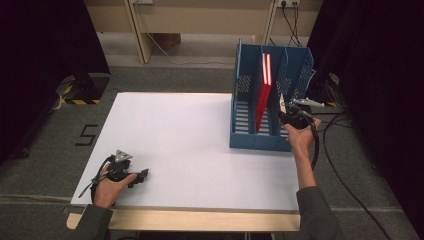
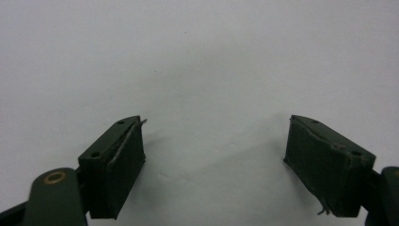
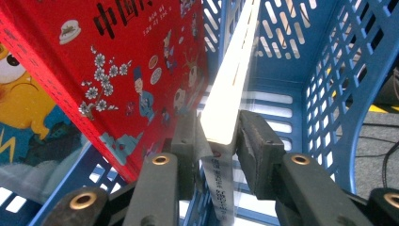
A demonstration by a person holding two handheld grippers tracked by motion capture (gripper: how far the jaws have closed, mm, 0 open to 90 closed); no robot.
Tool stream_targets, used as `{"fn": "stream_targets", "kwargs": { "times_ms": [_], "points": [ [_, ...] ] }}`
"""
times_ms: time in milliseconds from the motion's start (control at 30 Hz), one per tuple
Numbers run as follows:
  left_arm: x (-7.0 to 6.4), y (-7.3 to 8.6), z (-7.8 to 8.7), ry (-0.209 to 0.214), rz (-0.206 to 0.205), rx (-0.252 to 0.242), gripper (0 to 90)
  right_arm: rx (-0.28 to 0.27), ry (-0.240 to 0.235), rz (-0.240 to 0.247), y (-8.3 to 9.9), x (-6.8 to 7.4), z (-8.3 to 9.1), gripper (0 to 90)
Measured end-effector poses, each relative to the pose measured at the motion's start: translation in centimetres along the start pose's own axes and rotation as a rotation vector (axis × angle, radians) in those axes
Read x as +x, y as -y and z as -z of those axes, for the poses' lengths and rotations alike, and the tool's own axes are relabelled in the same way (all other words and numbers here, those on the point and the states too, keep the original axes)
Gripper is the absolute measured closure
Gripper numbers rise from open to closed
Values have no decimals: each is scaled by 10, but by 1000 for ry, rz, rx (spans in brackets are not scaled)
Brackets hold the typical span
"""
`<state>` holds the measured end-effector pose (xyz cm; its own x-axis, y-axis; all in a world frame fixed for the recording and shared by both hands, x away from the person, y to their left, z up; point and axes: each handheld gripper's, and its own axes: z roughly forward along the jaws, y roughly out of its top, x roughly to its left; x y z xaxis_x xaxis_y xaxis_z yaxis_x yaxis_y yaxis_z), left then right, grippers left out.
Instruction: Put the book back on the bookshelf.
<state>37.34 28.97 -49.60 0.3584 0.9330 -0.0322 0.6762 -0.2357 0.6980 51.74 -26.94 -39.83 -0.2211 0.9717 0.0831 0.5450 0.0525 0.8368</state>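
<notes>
At the near left corner of the white bench [image 1: 190,145], the left claw [image 1: 144,175] is held low over the bare surface by a hand [image 1: 111,187]. In the left gripper view its two black jaws are seen wide apart, with nothing but the white benchtop [image 2: 202,70] between them; a faint shadow is cast under them.

Farther off, on the right side, the right claw [image 1: 286,111] is held by the other hand [image 1: 299,136] at the open front of a blue file rack [image 1: 250,140]. The rack is stood on the far right part of the bench, its dividers running away from the person. In the right gripper view the right claw [image 3: 215,141] is seen clamped on the near edge of a thin white book [image 3: 230,80], which is stood on edge inside a compartment of the rack and is gripped from both sides by the pads [image 3: 256,141]. A label strip with small print is seen hanging down at the book's lower end.

Just beside it, a red book [image 3: 127,80] with cartoon figures and blossoms on its cover is leaned at a tilt. In the high view the red book [image 1: 263,95] is seen in the middle compartment, its top tilted toward the far end. Whether the white book shares that compartment cannot be told for certain. The perforated blue walls [image 3: 339,84] of the rack are seen beyond, and dark cables on the grey floor [image 1: 165,75] to the right of the bench.
</notes>
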Motion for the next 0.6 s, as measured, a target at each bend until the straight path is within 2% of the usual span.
{"fn": "stream_targets", "kwargs": {
  "times_ms": [200, 300, 400, 533, 600],
  "points": [
    [0, 1, 0, 1, -4, 0, 188, -10, -3, -15, 2, -1, 2, 675],
    [0, 1, 0, 0, -4, -3, 187, -29, -7, -11, 2, 1, 10, 605],
    [0, 1, 0, 0, -4, -4, 185, -45, -3, 12, 3, 6, 20, 566],
    [0, 1, 0, 1, -2, -2, 184, -58, -11, 10, 7, 13, 33, 510],
    [0, 1, 0, 1, -1, -4, 183, -56, -20, 27, 10, 17, 38, 499]
  ]
}}
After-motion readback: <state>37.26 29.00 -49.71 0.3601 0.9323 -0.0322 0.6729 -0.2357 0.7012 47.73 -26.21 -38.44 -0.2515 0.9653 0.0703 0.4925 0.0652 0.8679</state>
